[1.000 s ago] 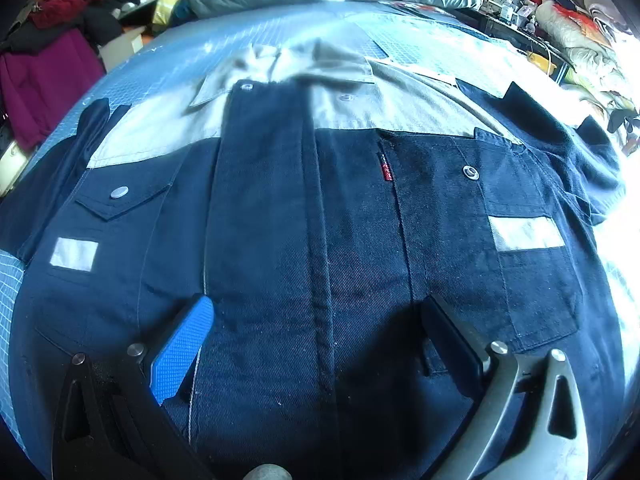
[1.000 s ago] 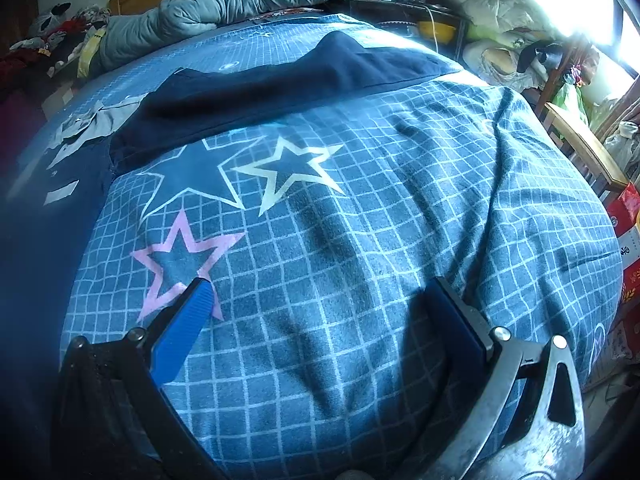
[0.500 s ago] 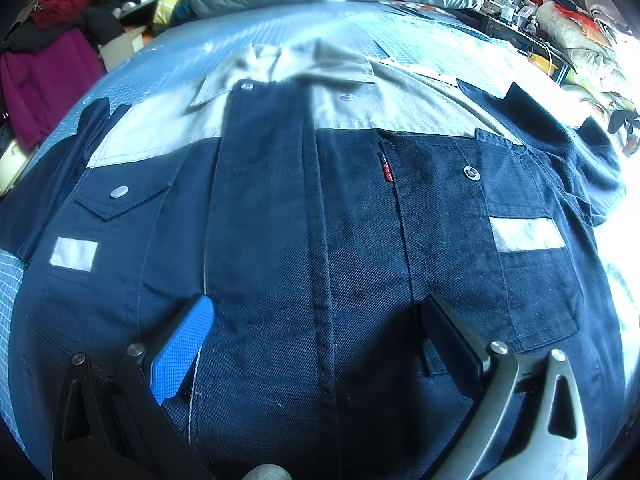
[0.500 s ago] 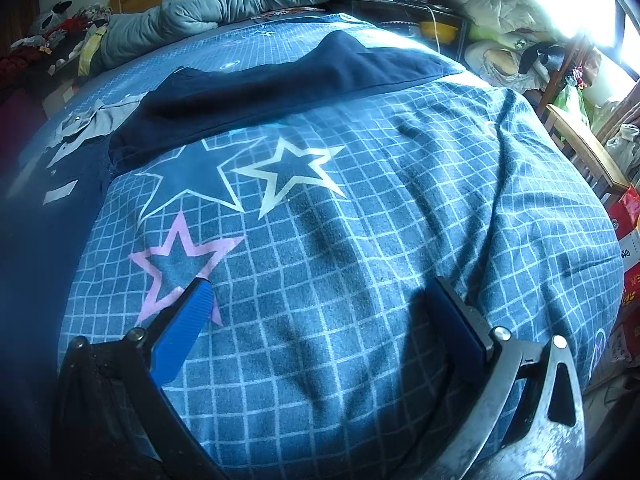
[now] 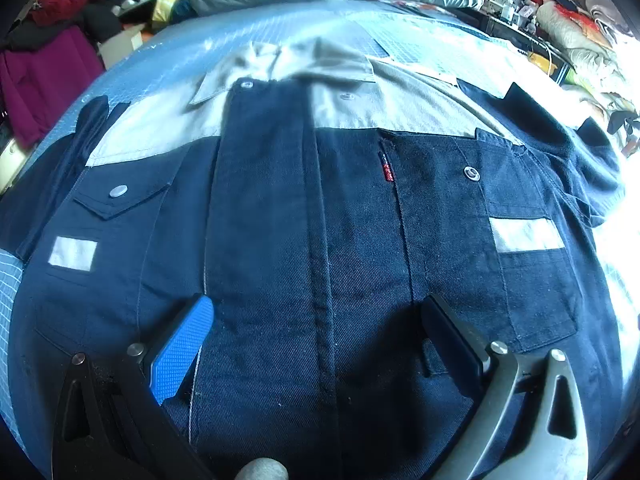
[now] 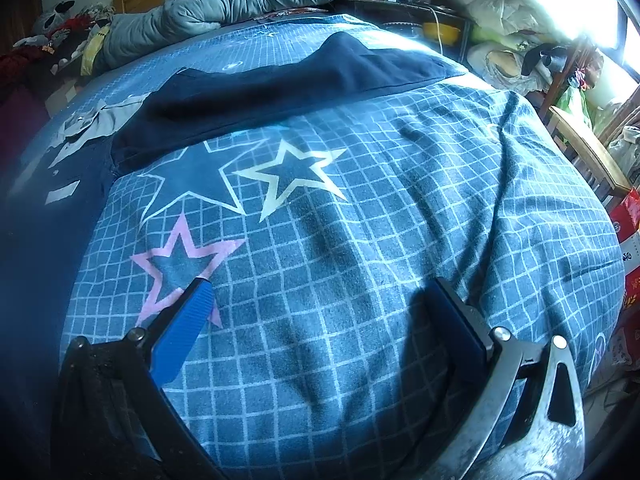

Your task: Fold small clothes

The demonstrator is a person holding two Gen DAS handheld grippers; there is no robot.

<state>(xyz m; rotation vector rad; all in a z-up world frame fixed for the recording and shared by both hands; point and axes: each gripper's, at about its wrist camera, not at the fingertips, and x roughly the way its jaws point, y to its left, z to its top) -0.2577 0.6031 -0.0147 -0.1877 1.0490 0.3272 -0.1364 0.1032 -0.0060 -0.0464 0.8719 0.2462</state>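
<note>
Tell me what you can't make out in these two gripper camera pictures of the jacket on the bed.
- Left wrist view: the jacket's bottom hem is cut off by the lower edge and the left gripper.
- Left wrist view: the writing on the red tag is too small to read.
- Right wrist view: the jacket body is a dark blur at the left edge; only one sleeve is clear, beyond the right gripper.

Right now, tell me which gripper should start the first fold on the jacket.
Left. The left gripper hangs open directly over the jacket, jaws straddling its front placket. The right gripper, also open, is over bare star-print bedspread, with only the jacket's sleeve lying farther off.
</note>
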